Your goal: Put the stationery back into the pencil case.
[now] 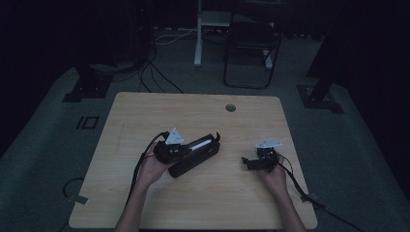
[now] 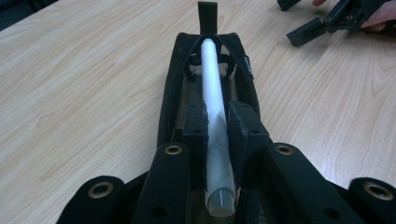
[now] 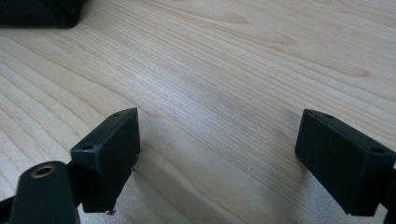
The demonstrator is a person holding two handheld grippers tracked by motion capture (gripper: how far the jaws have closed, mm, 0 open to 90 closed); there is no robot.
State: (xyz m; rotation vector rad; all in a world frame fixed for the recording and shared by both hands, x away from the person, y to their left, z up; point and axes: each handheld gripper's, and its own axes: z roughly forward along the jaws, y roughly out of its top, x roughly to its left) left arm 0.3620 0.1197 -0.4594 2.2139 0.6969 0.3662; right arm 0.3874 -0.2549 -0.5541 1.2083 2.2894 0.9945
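Observation:
A long black fabric case lies open on the wooden table, slanting from lower left to upper right. Inside it lies a white pen-like stick, also visible as a pale streak from above. My left gripper is shut on the white stick, both pads pressing its sides over the open case. My right gripper rests low over bare wood to the right of the case, jaws wide apart with nothing between them. It appears again at the far edge of the left gripper view.
A round cable hole sits near the table's far edge. Cables trail from both grippers off the near side. Beyond the table stand a dark folding chair and a white desk leg on the carpet.

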